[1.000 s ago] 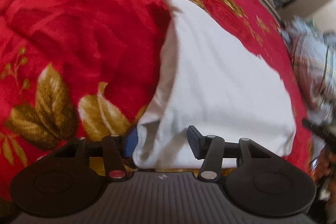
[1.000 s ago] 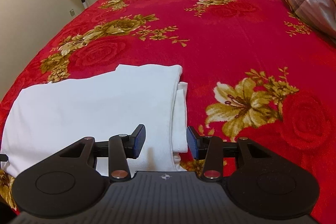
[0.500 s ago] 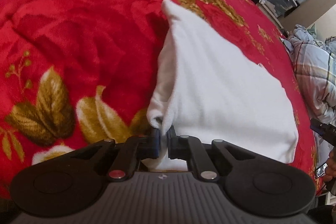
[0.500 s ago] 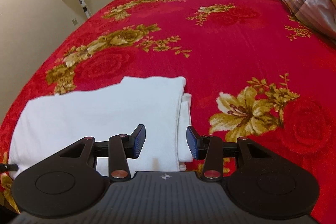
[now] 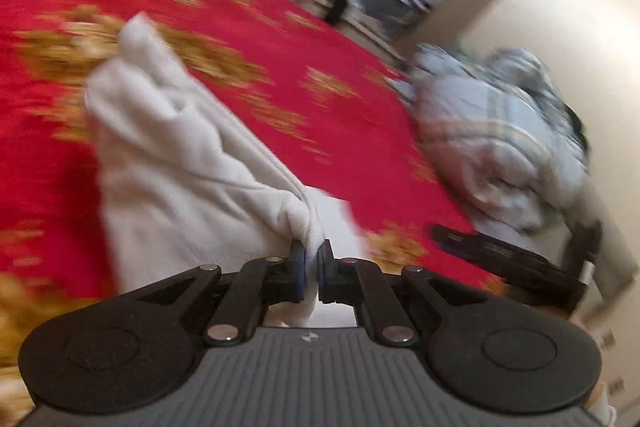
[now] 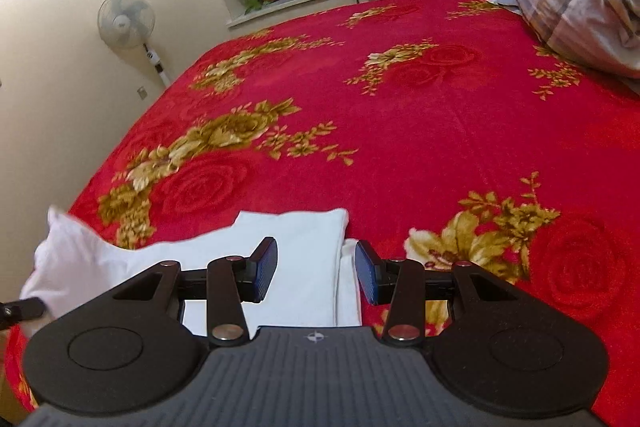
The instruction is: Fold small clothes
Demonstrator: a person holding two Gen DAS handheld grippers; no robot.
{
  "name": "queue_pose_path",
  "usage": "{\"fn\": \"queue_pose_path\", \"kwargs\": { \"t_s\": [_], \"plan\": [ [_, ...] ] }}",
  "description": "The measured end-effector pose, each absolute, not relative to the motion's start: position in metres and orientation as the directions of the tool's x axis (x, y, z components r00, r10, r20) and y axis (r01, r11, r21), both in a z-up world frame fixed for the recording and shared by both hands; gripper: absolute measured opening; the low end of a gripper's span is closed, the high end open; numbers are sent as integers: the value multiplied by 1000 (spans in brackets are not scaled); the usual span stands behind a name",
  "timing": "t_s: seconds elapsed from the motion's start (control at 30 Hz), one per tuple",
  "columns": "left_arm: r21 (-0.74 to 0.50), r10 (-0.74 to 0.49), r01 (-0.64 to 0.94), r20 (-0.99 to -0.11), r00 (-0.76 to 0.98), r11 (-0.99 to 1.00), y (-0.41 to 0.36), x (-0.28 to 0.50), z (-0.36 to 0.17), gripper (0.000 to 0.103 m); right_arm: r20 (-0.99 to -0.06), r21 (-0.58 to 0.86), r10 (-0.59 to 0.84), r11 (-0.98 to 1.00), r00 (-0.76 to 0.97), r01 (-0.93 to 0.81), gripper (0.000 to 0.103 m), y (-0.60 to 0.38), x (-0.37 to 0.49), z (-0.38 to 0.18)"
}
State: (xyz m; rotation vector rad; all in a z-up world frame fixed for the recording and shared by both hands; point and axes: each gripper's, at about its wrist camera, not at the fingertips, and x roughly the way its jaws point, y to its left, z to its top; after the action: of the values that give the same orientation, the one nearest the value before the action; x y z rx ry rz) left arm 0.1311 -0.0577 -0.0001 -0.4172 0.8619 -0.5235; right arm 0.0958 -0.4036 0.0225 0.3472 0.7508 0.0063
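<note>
Folding step: I lift one end of the white garment over itself.

My left gripper pinches its edge; the right gripper hangs unclenched above the garment's other end. Next I lay the edge there.

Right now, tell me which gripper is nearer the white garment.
Left. The left gripper is shut on the white garment, lifting its edge; the right gripper hovers open above its folded end, not touching.

The soft white cotton garment, partly folded, lies at the near edge of the bed. Its right portion sits flat in neat layers with a straight folded edge. Its left end is lifted and bunched into creased ridges, probably a pinched corner, though blur obscures detail.
</note>
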Motion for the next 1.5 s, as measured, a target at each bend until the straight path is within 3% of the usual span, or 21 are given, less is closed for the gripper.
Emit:
{"fn": "queue_pose_path", "kwargs": {
  "t_s": [0.1, 0.17, 0.2, 0.27, 0.37, 0.53, 0.67, 0.77, 0.87, 0.93, 1.0, 1.2, 1.23, 1.27, 1.33, 1.4, 1.5],
  "plan": [
    [-554, -634, 314, -620, 463, 771, -122, 143, -21, 7, -657, 326, 121, 935, 744, 136, 45, -413, 99, 24],
    [-570, -651, 316, -658, 378, 759, -158, 150, -46, 15, -659, 323, 105, 934, 745, 154, 45, -419, 102, 22],
    [-572, -651, 314, -691, 314, 758, -171, 154, -59, 26, -662, 323, 99, 932, 743, 164, 45, -422, 103, 21],
    [-556, -628, 304, -736, 254, 774, -176, 161, -71, 26, -671, 332, 96, 926, 735, 182, 45, -429, 105, 17],
    [-538, -643, 362, -697, 316, 761, -139, 158, -54, 28, -686, 356, 111, 913, 719, 199, 45, -436, 106, 9],
    [-323, -514, 433, -726, 457, 842, -66, 142, -31, 29, -685, 407, 207, 904, 698, 132, 45, -428, 106, 3],
    [-219, -458, 452, -712, 533, 865, -30, 132, -31, 29, -706, 484, 332, 871, 626, 85, 45, -409, 114, -14],
    [-252, -454, 403, -697, 555, 880, -13, 131, -48, 29, -728, 500, 380, 863, 570, 64, 45, -390, 121, -29],
    [-366, -482, 314, -695, 533, 876, -6, 142, -55, 31, -758, 476, 370, 877, 537, 68, 50, -374, 130, -40],
    [-345, -493, 355, -680, 543, 869, -13, 142, -52, 41, -778, 455, 354, 887, 520, 78, 52, -369, 136, -46],
    [-305, -482, 386, -685, 546, 871, -19, 140, -52, 42, -796, 430, 328, 898, 509, 94, 55, -364, 143, -52],
    [-336, -492, 366, -682, 541, 868, -17, 146, -52, 42, -813, 428, 341, 900, 472, 86, 56, -351, 158, -69],
    [-336, -488, 359, -681, 545, 871, -16, 147, -53, 42, -814, 420, 338, 904, 472, 75, 52, -347, 159, -70],
    [-340, -484, 348, -683, 548, 874, -15, 148, -53, 42, -815, 406, 332, 912, 476, 60, 35, -344, 159, -69],
    [-349, -479, 330, -685, 548, 877, -15, 150, -54, 42, -804, 404, 341, 914, 487, 28, 17, -340, 158, -66],
    [-346, -482, 337, -682, 550, 875, -17, 150, -53, 42, -774, 417, 353, 909, 526, 4, 14, -342, 152, -55],
    [-343, -495, 360, -671, 552, 867, -23, 148, -51, 45, -658, 507, 410, 861, 632, -30, 12, -361, 134, -22]
  ]
}}
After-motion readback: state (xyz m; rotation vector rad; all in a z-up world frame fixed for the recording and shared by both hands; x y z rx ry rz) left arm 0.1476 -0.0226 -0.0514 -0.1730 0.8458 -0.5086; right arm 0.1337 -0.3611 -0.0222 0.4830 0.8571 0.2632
